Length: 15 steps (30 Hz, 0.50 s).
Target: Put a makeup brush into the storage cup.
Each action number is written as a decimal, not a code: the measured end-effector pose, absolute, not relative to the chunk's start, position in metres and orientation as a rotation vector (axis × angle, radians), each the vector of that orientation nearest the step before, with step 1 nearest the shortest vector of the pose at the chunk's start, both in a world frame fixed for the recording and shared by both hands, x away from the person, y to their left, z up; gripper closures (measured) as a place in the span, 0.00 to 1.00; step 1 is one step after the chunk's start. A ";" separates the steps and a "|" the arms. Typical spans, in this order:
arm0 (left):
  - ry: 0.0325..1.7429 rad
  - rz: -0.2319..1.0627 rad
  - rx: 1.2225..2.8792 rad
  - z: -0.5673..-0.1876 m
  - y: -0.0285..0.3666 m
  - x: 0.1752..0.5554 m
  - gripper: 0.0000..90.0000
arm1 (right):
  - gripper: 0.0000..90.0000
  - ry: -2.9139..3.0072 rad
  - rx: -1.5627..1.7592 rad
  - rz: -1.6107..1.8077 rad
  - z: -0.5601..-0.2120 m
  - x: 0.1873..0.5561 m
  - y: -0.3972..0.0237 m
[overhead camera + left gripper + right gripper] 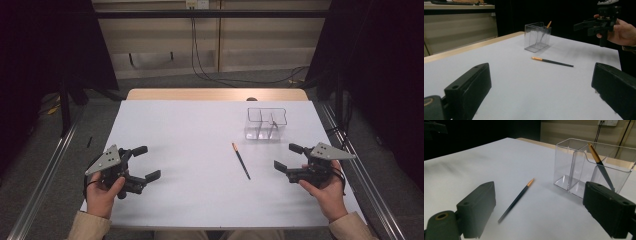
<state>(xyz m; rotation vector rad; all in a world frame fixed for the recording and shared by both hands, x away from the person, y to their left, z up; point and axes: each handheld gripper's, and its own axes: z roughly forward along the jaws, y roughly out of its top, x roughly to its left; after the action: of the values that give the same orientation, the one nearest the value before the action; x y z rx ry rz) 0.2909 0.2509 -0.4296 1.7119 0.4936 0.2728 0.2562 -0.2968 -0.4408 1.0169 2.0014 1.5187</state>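
The left gripper (pixel 142 163) and right gripper (pixel 287 157) sit low at the near edge of the white surface (pixel 180 130), jaws spread and empty. Between them a loose pen (pixel 241 161) lies flat, apparently awaiting pickup. Beyond it, the clear holder (pixel 265 124) already keeps another pen (pixel 601 166) leaning in one compartment.

White table (pixel 175 125), clear divided holder (pixel 265 125) standing far right, dark orange-tipped pencil (pixel 241 161) lying flat nearby

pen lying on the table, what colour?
Dark body, orange-gold tip at one end: the pen shows best in the right gripper view.
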 end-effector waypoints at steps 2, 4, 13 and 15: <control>0.493 0.272 1.711 -0.430 0.251 0.291 0.03 | 0.12 2.003 1.018 1.515 -0.441 0.256 -0.296; 0.496 0.268 1.711 -0.430 0.251 0.291 0.03 | 0.12 2.006 1.015 1.516 -0.442 0.256 -0.296; 0.495 0.274 1.715 -0.430 0.253 0.290 0.03 | 0.12 2.016 1.005 1.517 -0.442 0.258 -0.292; 0.500 0.276 1.712 -0.430 0.254 0.290 0.03 | 0.12 2.015 1.004 1.520 -0.442 0.259 -0.292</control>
<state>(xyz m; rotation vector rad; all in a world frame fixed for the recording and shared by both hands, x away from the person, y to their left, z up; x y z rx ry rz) 0.2899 0.2538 -0.4304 1.7122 0.4998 0.2759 0.2590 -0.2920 -0.4417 1.0039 2.0150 1.5198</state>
